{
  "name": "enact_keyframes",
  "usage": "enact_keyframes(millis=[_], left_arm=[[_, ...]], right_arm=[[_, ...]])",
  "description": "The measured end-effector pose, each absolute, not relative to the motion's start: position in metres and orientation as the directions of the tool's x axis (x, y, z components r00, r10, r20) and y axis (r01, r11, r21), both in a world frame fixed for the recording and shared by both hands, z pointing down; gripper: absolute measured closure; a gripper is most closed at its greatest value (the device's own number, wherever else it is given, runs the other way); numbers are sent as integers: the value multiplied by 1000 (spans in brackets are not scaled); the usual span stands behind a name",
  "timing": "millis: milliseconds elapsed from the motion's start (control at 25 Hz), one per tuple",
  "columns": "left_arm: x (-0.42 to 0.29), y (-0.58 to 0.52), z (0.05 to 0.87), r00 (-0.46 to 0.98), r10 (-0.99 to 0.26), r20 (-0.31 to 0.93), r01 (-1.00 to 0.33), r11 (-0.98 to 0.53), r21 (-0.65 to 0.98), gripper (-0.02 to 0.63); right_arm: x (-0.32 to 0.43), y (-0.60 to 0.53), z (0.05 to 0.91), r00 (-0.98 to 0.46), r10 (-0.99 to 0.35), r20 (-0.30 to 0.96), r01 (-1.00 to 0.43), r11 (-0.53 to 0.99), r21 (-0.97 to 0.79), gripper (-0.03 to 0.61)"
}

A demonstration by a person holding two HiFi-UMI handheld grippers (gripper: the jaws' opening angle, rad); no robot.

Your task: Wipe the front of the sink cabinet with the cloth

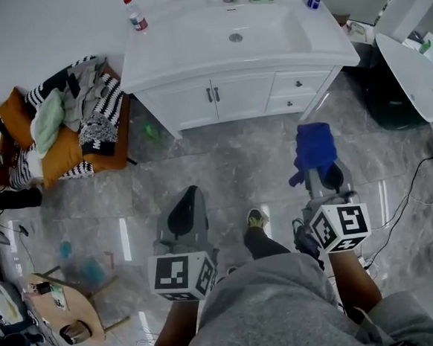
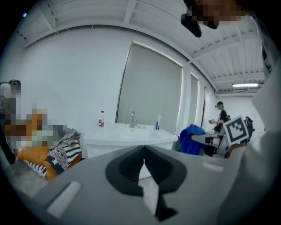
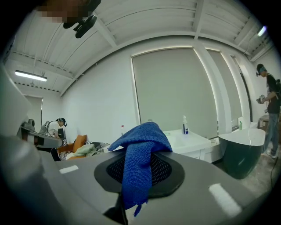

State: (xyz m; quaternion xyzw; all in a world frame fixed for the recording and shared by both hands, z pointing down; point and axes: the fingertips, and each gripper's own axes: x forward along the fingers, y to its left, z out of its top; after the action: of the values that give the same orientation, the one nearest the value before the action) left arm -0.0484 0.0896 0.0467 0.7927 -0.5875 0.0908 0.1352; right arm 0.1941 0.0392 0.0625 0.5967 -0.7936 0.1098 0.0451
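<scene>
**Rough blue cloth, matt grey grippers, glossy white sink and shiny floor**

The cloth [image 3: 139, 154] is coarse blue knitted fabric, matt, with a fuzzy frayed end. The right gripper [image 3: 138, 172] and left gripper [image 2: 143, 169] are smooth matt grey plastic with dark ribbed pads [image 2: 125, 171]. The sink cabinet [image 1: 240, 99] has smooth white fronts and small shiny metal handles [image 1: 213, 94]. The sink [image 1: 191, 40] on top is glossy white. The floor [image 1: 223, 168] is polished grey marbled tile that mirrors the lights. The bottle [image 1: 135, 14] is clear plastic.
</scene>
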Motion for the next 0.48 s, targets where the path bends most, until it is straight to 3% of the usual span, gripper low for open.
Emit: enact_keyframes(millis=[480], left_arm=[[-23, 40, 48, 278, -902, 330, -960, -261, 97, 603]], right_arm=[[219, -10, 73, -307, -924, 227, -949, 281, -142, 500]])
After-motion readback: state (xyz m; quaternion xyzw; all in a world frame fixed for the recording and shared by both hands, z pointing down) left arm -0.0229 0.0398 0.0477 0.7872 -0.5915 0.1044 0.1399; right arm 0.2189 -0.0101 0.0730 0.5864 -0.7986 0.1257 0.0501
